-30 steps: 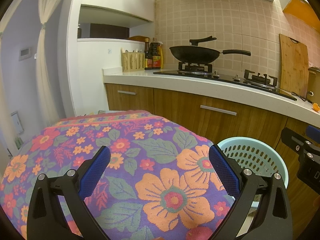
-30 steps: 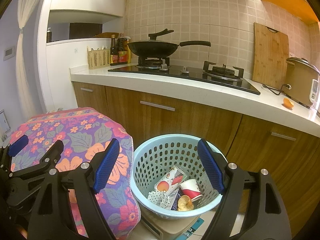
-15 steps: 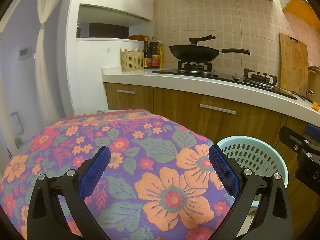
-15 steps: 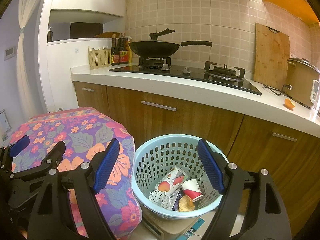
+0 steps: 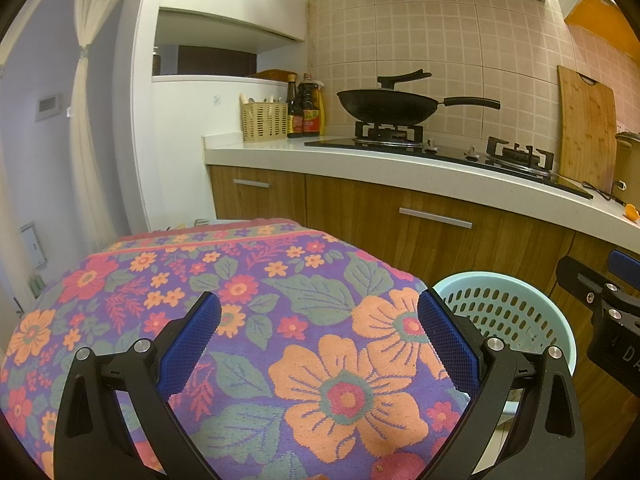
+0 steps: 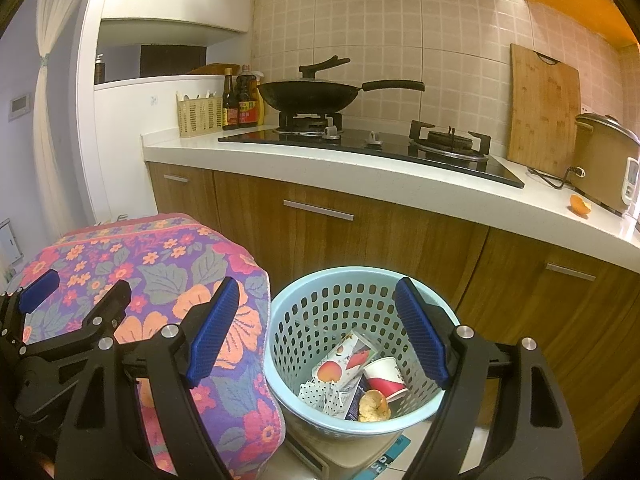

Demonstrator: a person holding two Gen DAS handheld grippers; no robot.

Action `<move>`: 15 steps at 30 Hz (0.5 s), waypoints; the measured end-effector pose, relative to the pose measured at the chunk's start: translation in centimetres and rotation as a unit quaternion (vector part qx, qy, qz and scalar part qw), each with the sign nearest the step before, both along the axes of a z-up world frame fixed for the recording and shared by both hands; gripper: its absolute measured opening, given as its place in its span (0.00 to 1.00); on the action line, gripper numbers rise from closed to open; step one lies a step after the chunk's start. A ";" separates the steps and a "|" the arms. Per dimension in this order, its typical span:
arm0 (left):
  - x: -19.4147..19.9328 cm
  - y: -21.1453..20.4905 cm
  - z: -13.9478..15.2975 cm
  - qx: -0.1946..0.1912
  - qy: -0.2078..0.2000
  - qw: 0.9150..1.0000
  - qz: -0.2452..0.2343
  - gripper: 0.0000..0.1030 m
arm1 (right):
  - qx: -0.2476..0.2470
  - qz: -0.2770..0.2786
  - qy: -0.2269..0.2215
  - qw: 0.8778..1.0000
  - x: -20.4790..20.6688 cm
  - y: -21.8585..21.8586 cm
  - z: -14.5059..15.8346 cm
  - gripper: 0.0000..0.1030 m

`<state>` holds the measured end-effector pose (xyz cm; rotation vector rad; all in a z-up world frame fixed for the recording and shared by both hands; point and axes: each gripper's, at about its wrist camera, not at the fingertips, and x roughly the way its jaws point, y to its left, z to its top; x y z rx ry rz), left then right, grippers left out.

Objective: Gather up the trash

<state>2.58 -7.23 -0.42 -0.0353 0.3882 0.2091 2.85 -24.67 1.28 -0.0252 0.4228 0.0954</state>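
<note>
The orange peel point(image 6: 580, 205) lay far right on the counter point(image 6: 400, 194), beyond the basket point(image 6: 352, 280); the right gripper point(image 6: 320, 330), released and empty, was nearer than the equally released left gripper point(image 5: 320, 342).

This is a home kitchen. A black wok point(image 6: 308, 98) sits on a gas stove point(image 6: 372, 148) set into a pale counter point(image 6: 360, 184) above wooden cabinets point(image 6: 320, 236). Tiles point(image 6: 400, 32) cover the wall, where a wooden cutting board point(image 6: 544, 112) leans beside a rice cooker point(image 6: 604, 160). Sauce bottles point(image 6: 240, 100) and a utensil basket point(image 6: 199, 115) stand near the stove.
</note>
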 end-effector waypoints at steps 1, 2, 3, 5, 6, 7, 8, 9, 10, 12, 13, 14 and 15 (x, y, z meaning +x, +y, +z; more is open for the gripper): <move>0.0 0.0 0.0 0.000 0.000 1.000 0.000 0.93 | 0.000 0.000 0.000 1.000 0.0 0.0 0.0 0.74; 0.0 0.0 0.0 0.000 0.000 1.000 0.000 0.93 | 0.001 0.000 0.000 1.000 0.0 0.0 0.0 0.74; 0.0 0.0 0.0 0.000 0.000 1.000 0.000 0.93 | 0.001 0.001 -0.001 1.000 0.0 0.0 0.0 0.74; 0.0 0.1 0.0 -0.001 0.001 1.000 0.000 0.93 | 0.003 0.001 -0.001 1.000 -0.1 -0.1 0.0 0.74; 0.0 0.0 0.0 0.000 0.001 1.000 -0.001 0.93 | 0.002 0.001 -0.001 1.000 -0.1 -0.1 0.0 0.74; 0.0 0.0 0.0 0.000 0.001 1.000 0.000 0.93 | 0.001 0.001 -0.001 1.000 -0.1 0.0 0.0 0.74; -0.1 0.0 0.0 0.000 0.000 1.000 0.000 0.93 | 0.001 0.002 -0.001 1.000 -0.1 -0.1 0.0 0.74; 0.0 0.0 0.0 0.000 0.000 1.000 -0.001 0.93 | 0.002 0.002 -0.001 1.000 -0.1 -0.1 -0.1 0.74; 0.0 0.0 0.0 0.000 0.000 1.000 -0.001 0.93 | 0.002 0.002 0.000 1.000 -0.1 -0.1 -0.1 0.74; 0.0 0.1 0.0 0.000 0.000 1.000 -0.001 0.93 | 0.003 0.001 0.000 1.000 -0.1 -0.1 -0.1 0.74; 0.0 0.1 -0.1 0.000 0.001 1.000 -0.001 0.93 | 0.002 0.001 -0.001 1.000 -0.1 -0.1 -0.1 0.74; 0.0 0.1 -0.1 0.000 0.001 1.000 -0.001 0.93 | 0.002 0.001 -0.001 1.000 -0.1 -0.1 -0.1 0.74; 0.1 0.1 0.0 0.000 0.001 1.000 -0.001 0.93 | 0.002 0.001 -0.001 1.000 -0.1 -0.1 -0.1 0.74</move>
